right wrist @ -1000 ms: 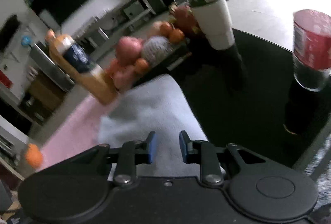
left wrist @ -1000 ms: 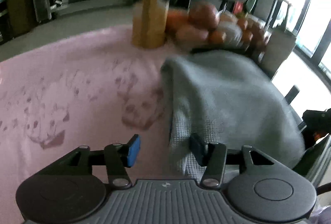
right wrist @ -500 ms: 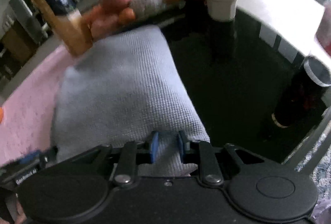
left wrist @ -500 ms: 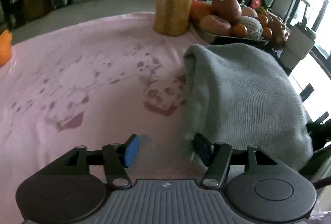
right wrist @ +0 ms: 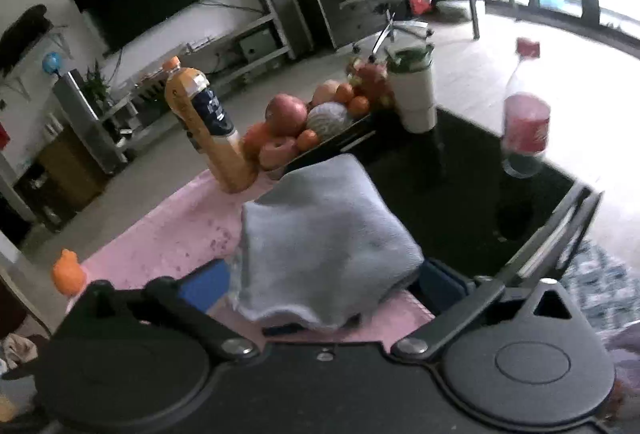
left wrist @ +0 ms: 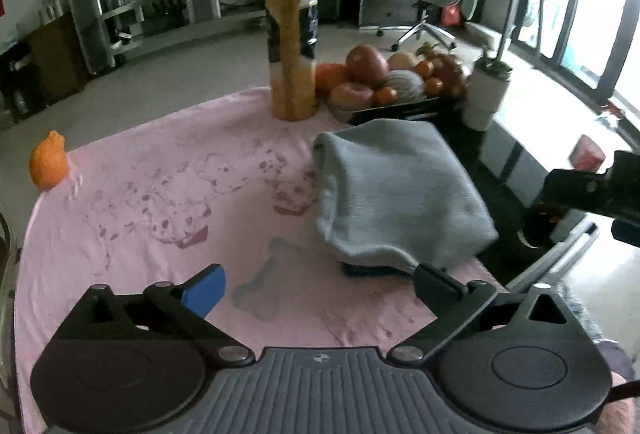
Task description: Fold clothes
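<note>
Grey garment (left wrist: 394, 189), folded, released by both grippers since 0.5 s ago.
It lies on the pink cloth's (left wrist: 160, 201) right edge beside the fruit tray (left wrist: 384, 105), long axis running away toward the tray. Left gripper (left wrist: 318, 286) and right gripper (right wrist: 320, 286) now gape wide, holding nothing.
</note>
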`<state>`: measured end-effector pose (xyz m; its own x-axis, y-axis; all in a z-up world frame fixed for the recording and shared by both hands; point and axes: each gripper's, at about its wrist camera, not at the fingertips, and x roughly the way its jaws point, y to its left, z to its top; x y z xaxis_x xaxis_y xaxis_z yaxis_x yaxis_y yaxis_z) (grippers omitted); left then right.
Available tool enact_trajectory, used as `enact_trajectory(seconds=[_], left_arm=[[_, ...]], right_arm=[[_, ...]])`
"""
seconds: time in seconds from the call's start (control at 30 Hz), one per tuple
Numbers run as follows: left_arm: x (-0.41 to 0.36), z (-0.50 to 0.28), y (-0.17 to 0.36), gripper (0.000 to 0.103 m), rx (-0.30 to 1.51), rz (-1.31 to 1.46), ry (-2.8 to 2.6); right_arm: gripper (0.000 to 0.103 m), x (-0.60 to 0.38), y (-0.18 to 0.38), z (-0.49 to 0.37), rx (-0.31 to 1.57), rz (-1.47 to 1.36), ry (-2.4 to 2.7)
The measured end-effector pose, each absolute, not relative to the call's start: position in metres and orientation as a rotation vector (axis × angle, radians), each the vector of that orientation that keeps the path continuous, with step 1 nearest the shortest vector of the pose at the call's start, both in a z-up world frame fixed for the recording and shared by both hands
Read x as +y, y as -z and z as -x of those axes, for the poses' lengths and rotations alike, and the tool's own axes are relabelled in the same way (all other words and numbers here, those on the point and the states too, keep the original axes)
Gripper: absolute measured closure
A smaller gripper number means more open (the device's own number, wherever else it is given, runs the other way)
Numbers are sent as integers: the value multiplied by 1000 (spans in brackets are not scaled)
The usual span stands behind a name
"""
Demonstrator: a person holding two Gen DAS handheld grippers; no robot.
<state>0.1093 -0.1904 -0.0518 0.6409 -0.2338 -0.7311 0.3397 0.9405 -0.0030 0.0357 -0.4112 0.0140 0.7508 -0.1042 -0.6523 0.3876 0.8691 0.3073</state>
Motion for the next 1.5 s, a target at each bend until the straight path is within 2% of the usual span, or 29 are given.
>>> enact_trajectory(seconds=[0.3,0.57,1.5], left_arm=[[-180,-68,21,0,785,-99,401],[-185,-43,16,0,780,-109,457],[-194,-38,29,0,811,-135,452]], right_arm=[[0,-386,-51,4,709,-373,266],[0,-372,-76,33,710,-287,276],[0,-368,-51,32,788,-233,261]])
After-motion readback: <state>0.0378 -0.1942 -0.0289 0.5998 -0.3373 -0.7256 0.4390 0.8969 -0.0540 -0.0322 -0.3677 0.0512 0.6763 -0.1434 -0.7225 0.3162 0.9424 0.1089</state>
